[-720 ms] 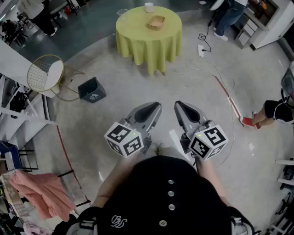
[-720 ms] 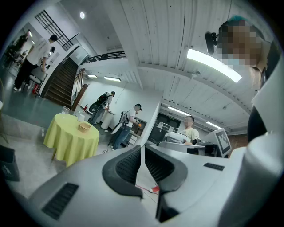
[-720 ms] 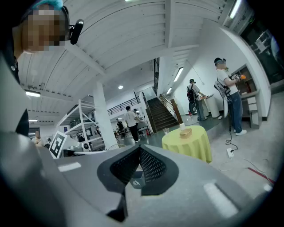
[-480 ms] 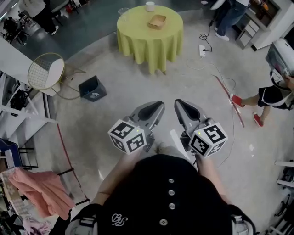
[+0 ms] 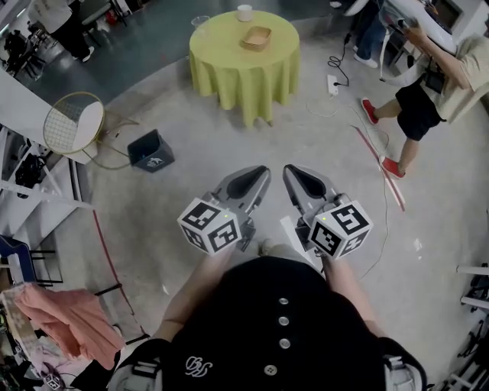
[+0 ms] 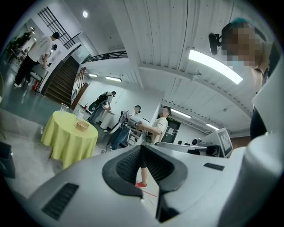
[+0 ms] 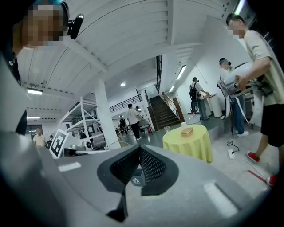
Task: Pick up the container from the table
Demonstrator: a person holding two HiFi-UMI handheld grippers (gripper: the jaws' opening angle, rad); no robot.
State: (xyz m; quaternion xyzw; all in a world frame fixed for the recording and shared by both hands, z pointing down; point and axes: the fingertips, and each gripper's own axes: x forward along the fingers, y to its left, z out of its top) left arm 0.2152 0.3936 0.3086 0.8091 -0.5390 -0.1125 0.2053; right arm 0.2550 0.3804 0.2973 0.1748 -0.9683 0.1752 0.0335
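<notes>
Facing yellow-clothed table (image 5: 244,76) w/ container (image 5: 256,37) on it, well apart; L gripper (image 5: 258,177) & R gripper (image 5: 294,174) both jaws together, empty

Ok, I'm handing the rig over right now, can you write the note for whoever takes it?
Left gripper: shut, empty, held close in front of the body.
Right gripper: shut, empty, beside the left one.
Container: tan tray on the round table with the yellow-green cloth, across the floor ahead; a white cup stands behind it.
Done: nothing, container untouched.
Left: walk to the table, open a gripper, pick up the container.
</notes>
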